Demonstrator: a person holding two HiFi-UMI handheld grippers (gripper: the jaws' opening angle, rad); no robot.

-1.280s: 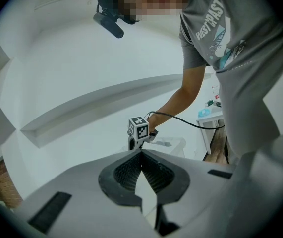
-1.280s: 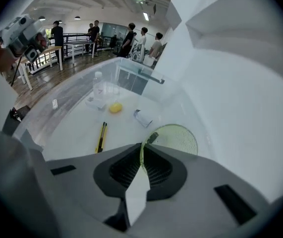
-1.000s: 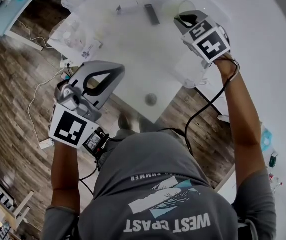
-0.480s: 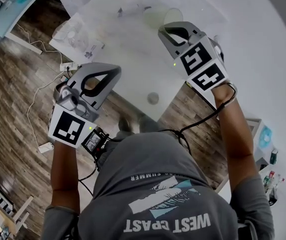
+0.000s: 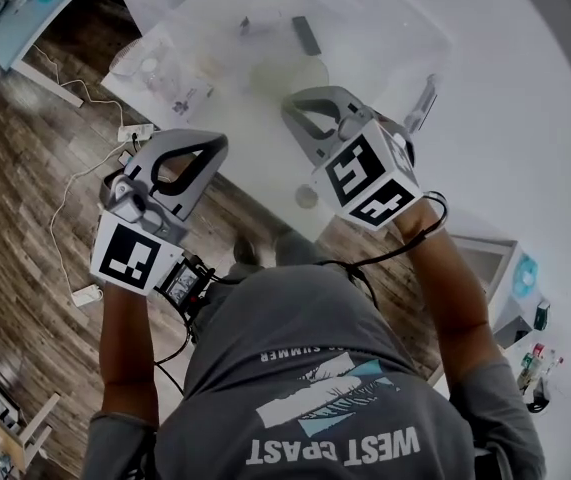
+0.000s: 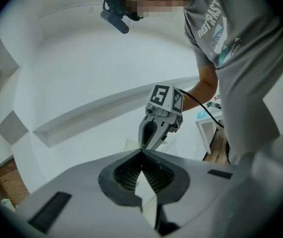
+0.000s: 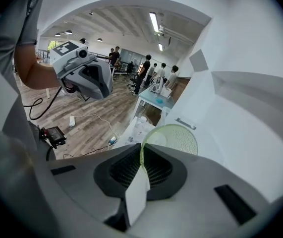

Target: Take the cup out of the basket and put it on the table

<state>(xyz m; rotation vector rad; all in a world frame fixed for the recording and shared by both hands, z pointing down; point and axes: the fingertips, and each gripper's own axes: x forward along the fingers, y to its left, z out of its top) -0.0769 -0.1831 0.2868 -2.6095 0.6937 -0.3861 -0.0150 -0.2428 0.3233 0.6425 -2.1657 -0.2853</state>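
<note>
**Step in hand: transfer of cup to tabletop.**

1. R gripper (image 7: 141,155): jaws nearly together, pinching the rim of the pale green translucent cup (image 7: 173,139). One wall of the cup sits between the pads. The rest of the cup hangs just beyond the tips, with its mouth turned back toward the gripper.
2. Cup pos. in the head view: the cup (image 5: 290,73) is directly ahead of the R gripper (image 5: 300,108), over the white tabletop (image 5: 255,143). Whether its base touches the surface cannot be told.
3. L gripper (image 6: 141,153): jaws pressed together, nothing between them. It is off to the L of the R gripper, near the tabletop edge, w/ no part in the grip.
4. Basket: not identifiable in any view. Judged: cup is already out, so the lift-out step is done and placement remains.

**Next move, requirements (judgement):**

- Pick a bare patch below/ahead of the R gripper, clear of the small dark bar (image 5: 305,33) lying beyond the cup.
- Rotate the R wrist until the cup base is level, then lower until the base seats.
- Spread the jaws only after contact; a rim pinch on a light cup can tip it if released early.
- Withdraw back along the jaw line, so the pads do not drag the rim.
</note>
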